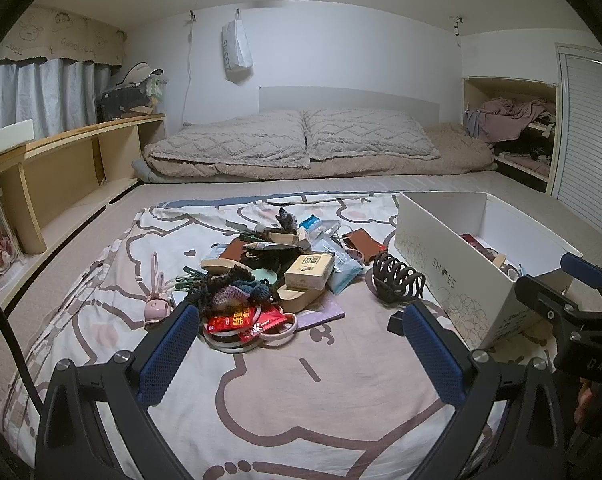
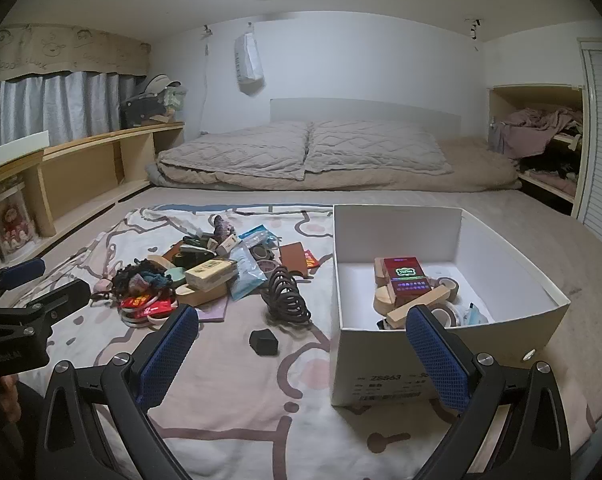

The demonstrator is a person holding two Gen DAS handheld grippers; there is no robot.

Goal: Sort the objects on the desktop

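A pile of small objects (image 1: 269, 276) lies on a patterned sheet on the bed; it also shows in the right wrist view (image 2: 205, 276). It holds red snack packets (image 1: 241, 320), a beige carton (image 1: 309, 271), crocheted yarn (image 1: 229, 290) and wooden blocks. A black coiled hair claw (image 1: 397, 280) and a small black cube (image 2: 264, 342) lie beside it. A white shoe box (image 2: 441, 360) on the right holds a red box (image 2: 405, 280), wood blocks and tape rolls. My left gripper (image 1: 301, 320) is open and empty before the pile. My right gripper (image 2: 301, 322) is open and empty, near the box's front left corner.
A pink rabbit-eared gadget (image 1: 157, 300) lies left of the pile. Folded grey bedding (image 1: 297, 144) lies at the head of the bed. Wooden shelves (image 1: 61, 168) run along the left. A wall niche with clothes (image 1: 513, 128) is at the back right.
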